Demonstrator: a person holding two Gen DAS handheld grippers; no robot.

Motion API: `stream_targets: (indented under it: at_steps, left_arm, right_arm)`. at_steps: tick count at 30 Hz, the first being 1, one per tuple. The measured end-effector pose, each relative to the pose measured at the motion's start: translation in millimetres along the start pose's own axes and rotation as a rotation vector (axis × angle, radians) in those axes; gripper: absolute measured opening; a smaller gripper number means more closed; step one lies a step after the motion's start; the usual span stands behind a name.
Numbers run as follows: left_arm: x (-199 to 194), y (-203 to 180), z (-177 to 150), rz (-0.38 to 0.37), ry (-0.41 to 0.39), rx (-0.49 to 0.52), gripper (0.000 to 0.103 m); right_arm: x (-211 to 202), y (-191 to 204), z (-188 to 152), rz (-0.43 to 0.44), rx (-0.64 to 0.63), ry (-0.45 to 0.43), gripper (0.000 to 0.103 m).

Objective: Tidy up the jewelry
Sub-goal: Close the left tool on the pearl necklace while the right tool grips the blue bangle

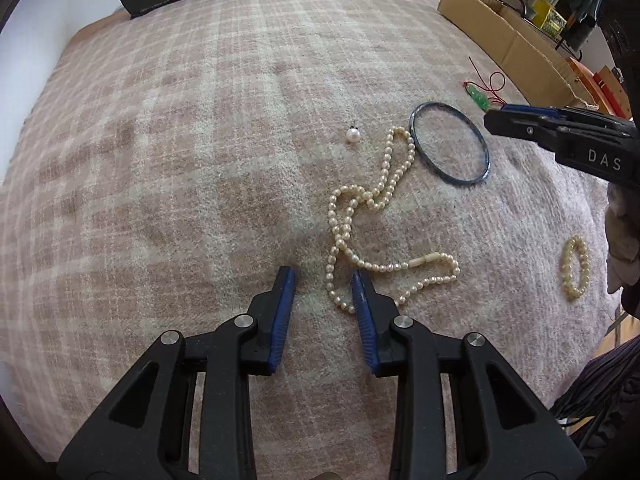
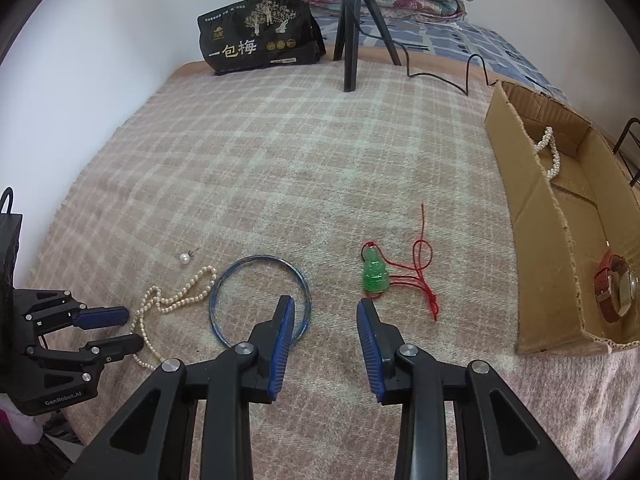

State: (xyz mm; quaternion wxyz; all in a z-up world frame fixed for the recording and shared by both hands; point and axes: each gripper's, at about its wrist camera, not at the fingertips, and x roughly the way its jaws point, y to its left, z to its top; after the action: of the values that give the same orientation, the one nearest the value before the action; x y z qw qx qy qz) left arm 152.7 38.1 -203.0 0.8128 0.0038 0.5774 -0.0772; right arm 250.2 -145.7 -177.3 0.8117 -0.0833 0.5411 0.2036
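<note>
A long pearl necklace (image 1: 376, 196) lies tangled on the plaid blanket (image 1: 200, 160). My left gripper (image 1: 322, 276) is open and points down over the necklace's near loop, with one strand between its blue pads, not pinched. A blue bangle (image 1: 436, 105), a single pearl earring (image 1: 353, 135) and a small pearl bracelet (image 1: 576, 266) lie nearby. In the right wrist view, my right gripper (image 2: 324, 302) is open above the blanket. The bangle (image 2: 260, 257) is beside its left finger and a green pendant on a red cord (image 2: 374, 276) lies just beyond its right finger. The left gripper (image 2: 130, 330) straddles the necklace (image 2: 176, 300).
A cardboard box (image 2: 532, 216) at the right holds a brown-strapped watch (image 2: 614, 292) and a pearl string (image 2: 550, 152). At the far end of the bed stand a black printed bag (image 2: 260, 36) and a camera tripod (image 2: 350, 40) with a cable. Folded quilts lie behind them.
</note>
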Motion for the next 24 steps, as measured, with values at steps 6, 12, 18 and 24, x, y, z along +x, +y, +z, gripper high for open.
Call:
stream_targets:
  at_steps: [6, 12, 18, 24]
  left_arm:
    - [4, -6, 3, 0.03, -0.041, -0.009, 0.009]
    - [7, 4, 9, 0.005, -0.048, -0.066, 0.003]
    - [6, 8, 7, -0.006, -0.06, -0.098, 0.003]
    - [-2, 16, 4, -0.025, -0.072, -0.141, 0.002]
  right_arm:
    - [9, 4, 0, 0.019, 0.0, 0.022, 0.031]
    - [22, 6, 0, 0.018, 0.0, 0.043, 0.031]
    - [28, 11, 2, -0.005, -0.02, 0.049, 0.033]
    - [28, 18, 1, -0.034, -0.07, 0.043, 0.018]
